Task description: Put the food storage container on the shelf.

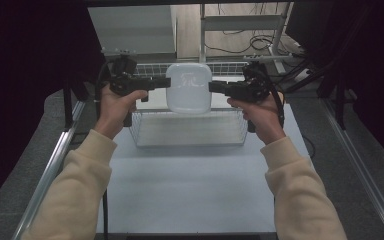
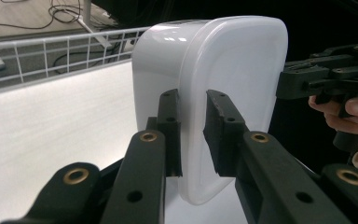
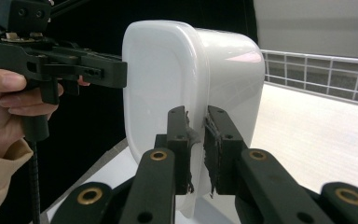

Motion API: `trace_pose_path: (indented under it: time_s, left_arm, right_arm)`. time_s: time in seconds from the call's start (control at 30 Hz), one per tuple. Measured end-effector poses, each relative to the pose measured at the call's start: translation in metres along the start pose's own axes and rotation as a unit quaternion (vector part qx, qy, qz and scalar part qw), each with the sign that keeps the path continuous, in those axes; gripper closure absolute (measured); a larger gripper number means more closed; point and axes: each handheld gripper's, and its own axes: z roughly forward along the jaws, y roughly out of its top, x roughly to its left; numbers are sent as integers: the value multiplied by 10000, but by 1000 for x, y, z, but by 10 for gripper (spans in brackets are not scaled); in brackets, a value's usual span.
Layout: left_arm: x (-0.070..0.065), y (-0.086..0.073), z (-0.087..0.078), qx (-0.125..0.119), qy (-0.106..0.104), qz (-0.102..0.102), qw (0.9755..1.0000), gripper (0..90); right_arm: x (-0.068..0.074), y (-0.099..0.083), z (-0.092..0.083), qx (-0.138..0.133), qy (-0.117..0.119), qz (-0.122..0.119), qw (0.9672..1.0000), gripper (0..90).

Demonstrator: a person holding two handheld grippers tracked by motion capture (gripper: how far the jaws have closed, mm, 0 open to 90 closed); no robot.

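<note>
Nearest you, your sleeved forearms reach forward over the white surface, one hand on each tool. Your left tool has its jaws narrowed onto the left rim of the white container, and the left gripper view shows the thin lip pinched between the two pads, one inside and one outside the wall. Your right tool does the same on the opposite rim; in the right gripper view its worn pads clamp the lip from both sides. Gripping the two opposing edges likely keeps the container level and stops it swinging, since a single pinch on such a thin rim would let it tip. The container hangs in the air between the tools, turned so that its embossed base faces the high camera, above the wire basket that sits on the surface just beyond your hands. Judging by that position, you are carrying it over or out of the basket. Farther back stand a metal frame and loose cables on the floor.
</note>
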Motion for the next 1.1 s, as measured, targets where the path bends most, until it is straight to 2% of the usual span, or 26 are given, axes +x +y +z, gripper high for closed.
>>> trace_pose_path:
  time_s: [0.03, 0.07, 0.13, 0.17, 0.23, 0.4, 0.43, 0.47, 0.5, 0.53, 0.57, 0.63, 0.67, 0.7, 0.77, 0.93, 0.97, 1.0, 1.03, 1.07, 1.1]
  left_arm:
    - [5, 6, 6, 37, 17, -28, 10000, 769]
    - [5, 6, 6, 37, 17, -28, 10000, 769]
    - [12, 9, 13, 126, 54, -68, 9999, 768]
    - [14, 10, 16, 159, 62, -86, 9998, 768]
    - [23, 11, 26, 262, 26, -239, 9994, 768]
    - [34, 10, 37, 468, 29, -417, 9980, 764]
    - [38, 10, 38, 473, 14, -446, 9979, 761]
    - [40, 10, 39, 462, -9, -513, 9976, 761]
    - [45, 12, 41, 428, -57, -660, 9969, 760]
    - [45, 12, 41, 428, -57, -660, 9969, 759]
    - [48, 13, 42, 390, -82, -751, 9964, 759]
    - [56, 15, 48, 390, -117, -960, 9945, 754]
    - [56, 15, 48, 390, -117, -960, 9945, 746]
    - [59, 15, 52, 380, -109, -1060, 9936, 746]
    - [64, 15, 58, 359, -140, -1224, 9917, 728]
    - [79, 14, 66, 320, -305, -1715, 9842, 722]
    - [81, 13, 68, 333, -298, -1755, 9835, 720]
    - [83, 12, 71, 301, -309, -1855, 9817, 712]
    - [85, 12, 72, 320, -301, -1863, 9815, 709]
    - [85, 12, 72, 320, -301, -1863, 9815, 705]
    - [85, 11, 73, 303, -310, -1910, 9806, 705]
  right_arm:
    - [-7, 5, 4, 32, -3, 89, 10000, 805]
    - [-7, 5, 4, 32, -3, 89, 10000, 805]
    - [-19, 9, 11, 143, -22, 263, 9995, 804]
    - [-19, 9, 11, 143, -22, 263, 9995, 804]
    - [-29, 10, 18, 270, -50, 436, 9987, 804]
    - [-38, 9, 25, 385, -64, 556, 9977, 803]
    - [-42, 9, 30, 404, -72, 664, 9969, 800]
    - [-42, 9, 30, 404, -72, 664, 9969, 800]
    - [-47, 10, 33, 356, -2, 835, 9959, 797]
    - [-47, 10, 33, 356, -2, 835, 9959, 797]
    - [-49, 11, 34, 352, 19, 882, 9955, 792]
    - [-59, 14, 42, 481, 33, 1134, 9924, 761]
    - [-59, 14, 42, 481, 33, 1134, 9924, 761]
    - [-61, 15, 44, 526, 32, 1187, 9915, 745]
    - [-66, 16, 51, 612, -120, 1312, 9894, 716]
    - [-79, 16, 61, 577, -92, 1715, 9834, 684]
    - [-81, 15, 63, 586, -84, 1771, 9824, 677]
    - [-85, 14, 65, 594, -70, 1860, 9807, 660]
    - [-86, 13, 67, 593, -44, 1938, 9792, 652]
    - [-86, 13, 67, 593, -44, 1938, 9792, 652]
    - [-88, 12, 68, 598, -4, 1995, 9781, 647]
